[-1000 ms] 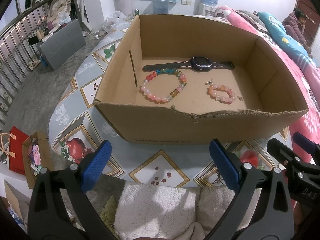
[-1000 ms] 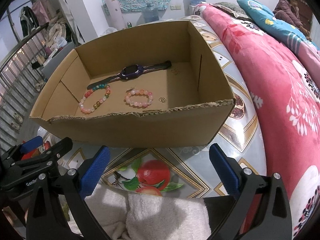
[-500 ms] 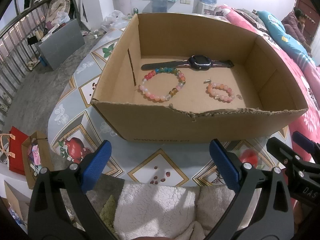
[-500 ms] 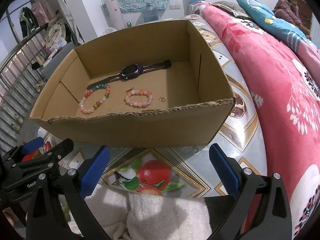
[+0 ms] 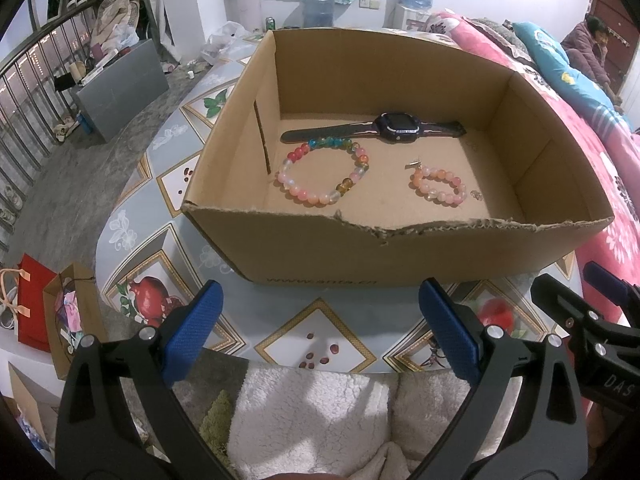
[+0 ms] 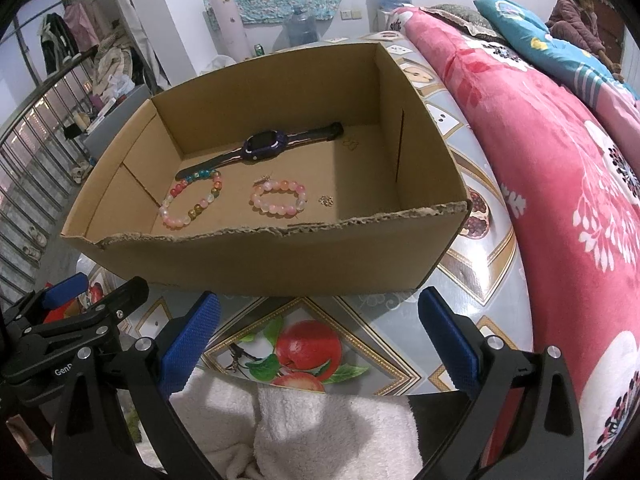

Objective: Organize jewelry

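Observation:
An open cardboard box (image 5: 400,252) (image 6: 280,264) stands on the patterned table. On its floor lie a dark smartwatch (image 5: 396,128) (image 6: 264,146), a large multicoloured bead bracelet (image 5: 324,172) (image 6: 192,200), a smaller pink bead bracelet (image 5: 438,186) (image 6: 278,198) and a tiny metal charm (image 5: 476,195) (image 6: 326,200). Another small gold piece (image 6: 351,142) rests near the watch strap. My left gripper (image 5: 320,328) hangs open in front of the box's near wall, holding nothing. My right gripper (image 6: 320,332) is open too, beside it to the right.
The round table (image 5: 320,344) (image 6: 472,268) has a fruit-pattern cover. A pink floral quilt (image 6: 560,184) lies along the right. White fleece fabric (image 5: 312,412) is below the grippers. Paper bags (image 5: 48,312) sit on the floor at left, and a person (image 5: 592,52) sits at the far right.
Both grippers have risen slightly and tilted down, so more of the box floor shows. The jewelry has not moved.

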`<state>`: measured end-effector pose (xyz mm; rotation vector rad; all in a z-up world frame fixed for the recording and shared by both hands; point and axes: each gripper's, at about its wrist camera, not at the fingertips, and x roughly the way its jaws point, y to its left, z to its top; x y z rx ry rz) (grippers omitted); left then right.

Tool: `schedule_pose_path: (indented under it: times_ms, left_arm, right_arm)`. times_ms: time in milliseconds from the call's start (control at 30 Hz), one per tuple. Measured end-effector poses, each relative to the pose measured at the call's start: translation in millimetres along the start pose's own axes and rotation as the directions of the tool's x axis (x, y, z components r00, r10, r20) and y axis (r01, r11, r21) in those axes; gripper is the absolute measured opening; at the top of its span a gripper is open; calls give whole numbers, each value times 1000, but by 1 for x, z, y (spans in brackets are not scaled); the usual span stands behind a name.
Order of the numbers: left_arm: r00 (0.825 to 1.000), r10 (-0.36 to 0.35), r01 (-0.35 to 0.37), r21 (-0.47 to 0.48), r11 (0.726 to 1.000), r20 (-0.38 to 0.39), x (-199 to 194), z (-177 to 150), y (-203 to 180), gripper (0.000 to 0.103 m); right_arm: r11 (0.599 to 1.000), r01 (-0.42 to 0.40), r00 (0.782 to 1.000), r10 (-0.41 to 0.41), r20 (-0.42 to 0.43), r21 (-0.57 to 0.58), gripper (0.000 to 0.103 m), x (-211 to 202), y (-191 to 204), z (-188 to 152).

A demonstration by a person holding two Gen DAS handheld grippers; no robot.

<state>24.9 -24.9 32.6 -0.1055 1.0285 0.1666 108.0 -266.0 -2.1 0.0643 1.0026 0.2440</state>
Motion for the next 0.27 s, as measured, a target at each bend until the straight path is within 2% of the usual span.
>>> schedule_pose_path:
  times_ms: [267]
  left_arm:
    - [1000,-4,4,2,1000,-8,0,1,1,95]
  right_arm:
    - [1000,0,1000,0,-1,0,97,0,0,0]
